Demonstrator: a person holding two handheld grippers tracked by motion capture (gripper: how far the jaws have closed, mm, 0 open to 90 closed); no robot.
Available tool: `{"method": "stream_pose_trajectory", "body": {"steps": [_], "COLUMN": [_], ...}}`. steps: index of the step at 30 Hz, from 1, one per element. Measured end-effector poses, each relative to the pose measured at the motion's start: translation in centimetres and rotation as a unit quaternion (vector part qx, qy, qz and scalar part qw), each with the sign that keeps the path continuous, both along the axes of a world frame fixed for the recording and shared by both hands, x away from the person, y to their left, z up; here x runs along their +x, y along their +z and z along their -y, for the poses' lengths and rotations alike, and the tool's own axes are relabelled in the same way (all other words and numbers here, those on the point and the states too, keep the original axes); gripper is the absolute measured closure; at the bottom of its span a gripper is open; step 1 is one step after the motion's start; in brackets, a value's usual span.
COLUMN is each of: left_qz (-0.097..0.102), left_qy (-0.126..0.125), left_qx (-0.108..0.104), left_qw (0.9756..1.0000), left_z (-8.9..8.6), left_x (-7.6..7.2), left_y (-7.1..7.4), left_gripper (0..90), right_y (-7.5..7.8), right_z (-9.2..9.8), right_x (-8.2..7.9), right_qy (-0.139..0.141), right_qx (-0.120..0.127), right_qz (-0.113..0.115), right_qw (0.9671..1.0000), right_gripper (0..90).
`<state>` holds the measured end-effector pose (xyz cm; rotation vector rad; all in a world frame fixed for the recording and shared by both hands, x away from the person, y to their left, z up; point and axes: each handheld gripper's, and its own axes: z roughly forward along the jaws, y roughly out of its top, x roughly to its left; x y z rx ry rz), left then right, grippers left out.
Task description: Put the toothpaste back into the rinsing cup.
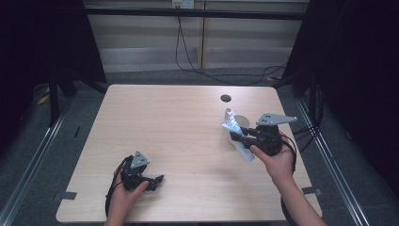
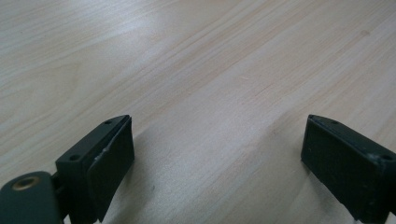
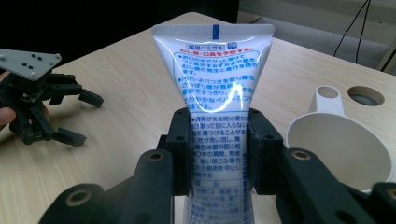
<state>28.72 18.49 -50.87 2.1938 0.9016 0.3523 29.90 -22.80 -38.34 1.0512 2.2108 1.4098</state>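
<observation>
Where the fingers [image 3: 181, 140] pinch it, the tube [image 3: 215, 88] bears Japanese print.

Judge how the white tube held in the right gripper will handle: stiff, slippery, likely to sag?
Likely soft: the tube narrows where the right gripper clamps it. Its glossy skin, showing glare, may be slippery. The flat crimped end stands upright past the fingers, so it probably won't flop.

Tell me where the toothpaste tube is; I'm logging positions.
High view, right side: toothpaste tube clamped in the right hand-held gripper, beside the white cup.
</observation>
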Motion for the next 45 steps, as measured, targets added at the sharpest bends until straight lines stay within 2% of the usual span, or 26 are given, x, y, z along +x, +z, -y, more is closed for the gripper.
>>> {"method": "stream_pose_trajectory", "body": {"steps": [7,9,24,45], "left_qz": [-0.001,-0.001,-0.001,0.0], "left_qy": [0.0,0.0,0.001,0.0], "left_qx": [-0.001,-0.001,0.001,0.002], "left_qw": [1.0,1.0,1.0,1.0], "left_z": [0.0,0.0,0.0,0.0], "left_x": [0.0,0.0,0.0,0.0], "left_y": [0.0,0.0,0.0,0.0], "left_gripper": [9.3,9.3,9.3,9.3], "right_y": [0.3,0.5,1.0,2.4], "right_z": [0.2,0.3,0.2,-0.6], "right_x": [0.4,0.5,1.9,3.7], "right_qy": [-0.006,-0.009,-0.021,-0.031], "right_qx": [0.011,0.023,0.028,0.035], "right_qz": [0.01,0.014,0.016,0.031], "right_qw": [0.9999,0.9996,0.9993,0.9984], "right_gripper": [66.8,66.8,66.8,66.6]}}
